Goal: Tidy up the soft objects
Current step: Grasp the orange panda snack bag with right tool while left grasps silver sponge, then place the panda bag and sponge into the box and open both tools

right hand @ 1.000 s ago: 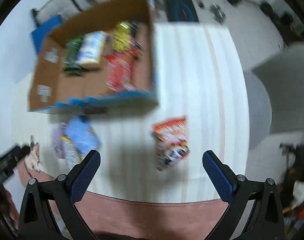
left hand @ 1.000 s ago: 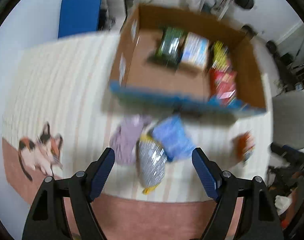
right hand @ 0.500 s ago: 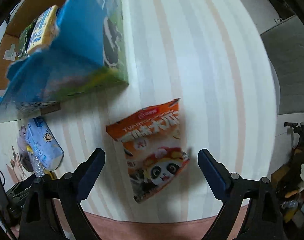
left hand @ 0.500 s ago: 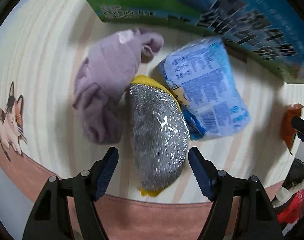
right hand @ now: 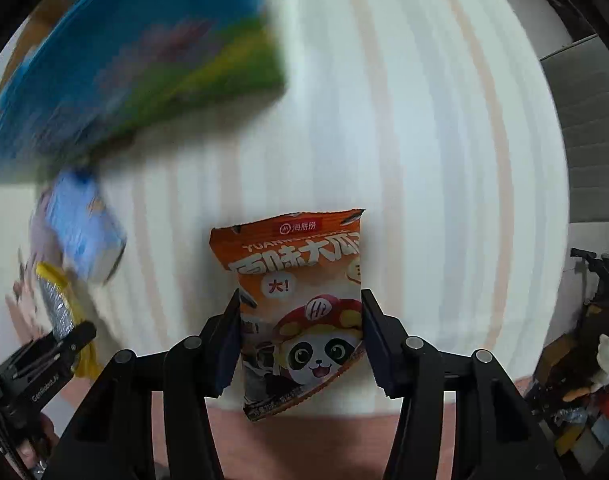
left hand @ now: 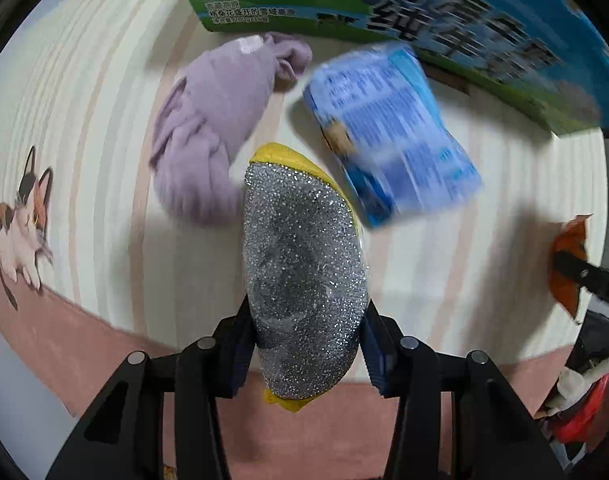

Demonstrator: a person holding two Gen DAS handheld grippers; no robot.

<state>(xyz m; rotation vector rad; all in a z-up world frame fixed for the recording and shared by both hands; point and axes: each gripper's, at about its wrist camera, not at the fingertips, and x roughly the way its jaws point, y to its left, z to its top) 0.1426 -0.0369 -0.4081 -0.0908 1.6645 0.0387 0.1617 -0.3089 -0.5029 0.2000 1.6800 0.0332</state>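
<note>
My left gripper (left hand: pixel 306 346) is shut on a silver and yellow scouring sponge (left hand: pixel 304 280) on the striped tablecloth. A lilac cloth (left hand: pixel 212 120) lies to its upper left and a blue packet (left hand: pixel 392 132) to its upper right. My right gripper (right hand: pixel 300 340) is shut on an orange snack bag with a panda (right hand: pixel 300 304). The sponge (right hand: pixel 58 304), the blue packet (right hand: pixel 84 228) and the left gripper show at the left of the right wrist view. The orange bag (left hand: pixel 568 264) shows at the right edge of the left wrist view.
A blue and green cardboard box (left hand: pixel 444 12) stands just behind the objects; it also shows in the right wrist view (right hand: pixel 136 68). The tablecloth has a cat picture (left hand: pixel 22 216) and a pink front border (left hand: pixel 104 344). Clutter lies off the table's right side.
Both grippers came down from above the table to the objects. The left one closed on the sponge and the right one closed on the orange bag.
</note>
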